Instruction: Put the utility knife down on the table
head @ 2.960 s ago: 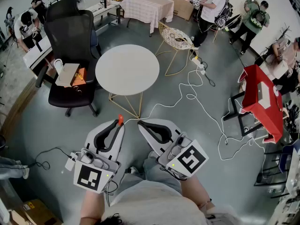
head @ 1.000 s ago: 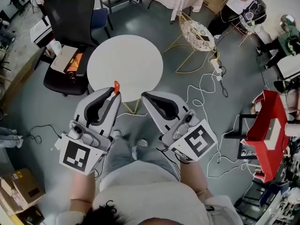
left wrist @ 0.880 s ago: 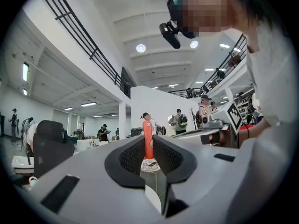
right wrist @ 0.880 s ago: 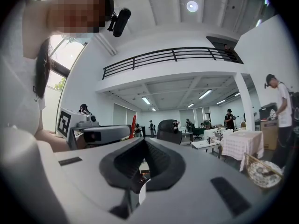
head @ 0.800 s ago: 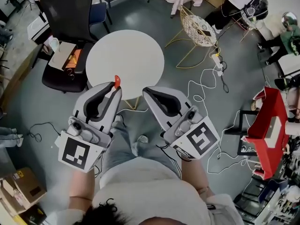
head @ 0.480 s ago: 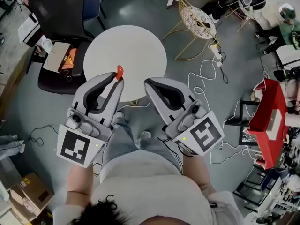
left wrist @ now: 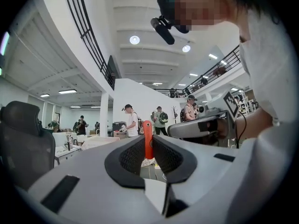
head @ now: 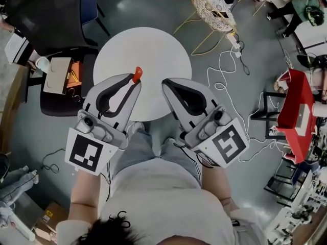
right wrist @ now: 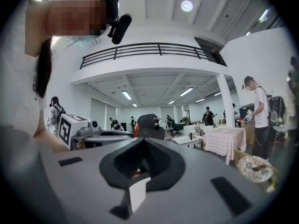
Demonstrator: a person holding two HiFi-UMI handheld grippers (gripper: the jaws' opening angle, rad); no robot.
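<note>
Head view steeply down, 2 gripper views level, sharing black chair (head: pixel 46 19)

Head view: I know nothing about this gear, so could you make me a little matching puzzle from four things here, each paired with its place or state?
1 orange utility knife
2 round white table
3 black office chair
4 right hand-held gripper

A jaws together, nothing between them
B at the table's left
C clamped in the left hand-held gripper
D in front of the person, past both gripper tips

Pairs: 1-C, 2-D, 3-B, 4-A
</note>
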